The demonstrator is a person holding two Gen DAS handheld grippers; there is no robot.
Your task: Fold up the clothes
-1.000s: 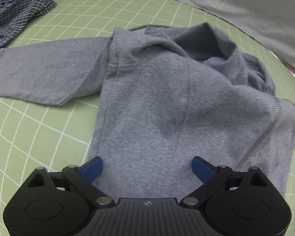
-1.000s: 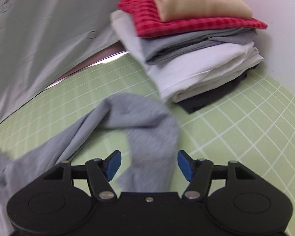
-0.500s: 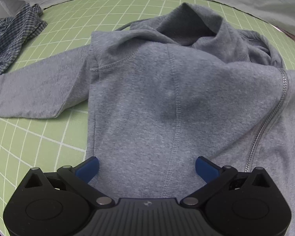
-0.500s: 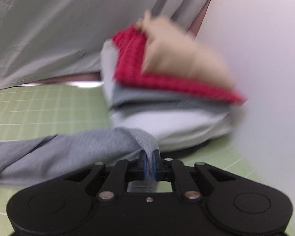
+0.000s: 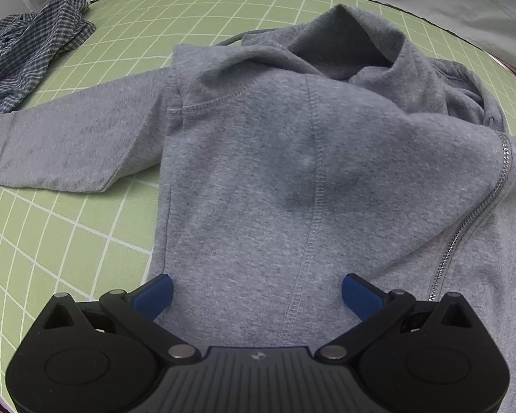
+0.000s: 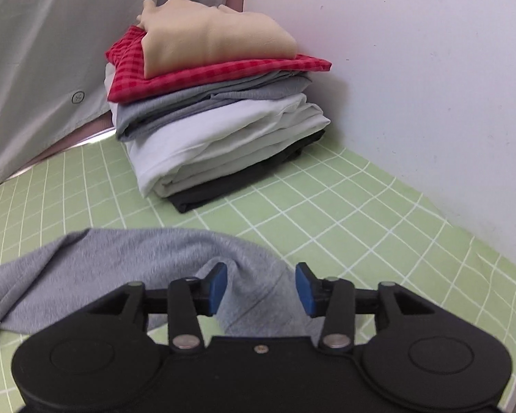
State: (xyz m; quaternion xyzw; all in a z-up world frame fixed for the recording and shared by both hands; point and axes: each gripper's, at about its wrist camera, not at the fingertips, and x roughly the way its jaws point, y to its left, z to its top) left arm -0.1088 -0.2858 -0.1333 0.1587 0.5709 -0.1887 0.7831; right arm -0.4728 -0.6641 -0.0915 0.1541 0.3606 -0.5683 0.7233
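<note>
A grey zip hoodie lies spread on the green grid mat, hood at the far side, one sleeve stretched out to the left. My left gripper hovers open over the hoodie's lower body, nothing between its blue fingers. In the right wrist view the hoodie's other sleeve lies bent on the mat. My right gripper is open, its blue pads on either side of the sleeve's end, not clamped on it.
A stack of folded clothes stands in the corner against the white wall. A crumpled blue checked shirt lies at the mat's far left. Grey sheeting borders the far side.
My right gripper, shut on the sleeve half a second ago, has opened and the sleeve rests on the mat. The left gripper drifted closer over the hoodie's body, staying open.
</note>
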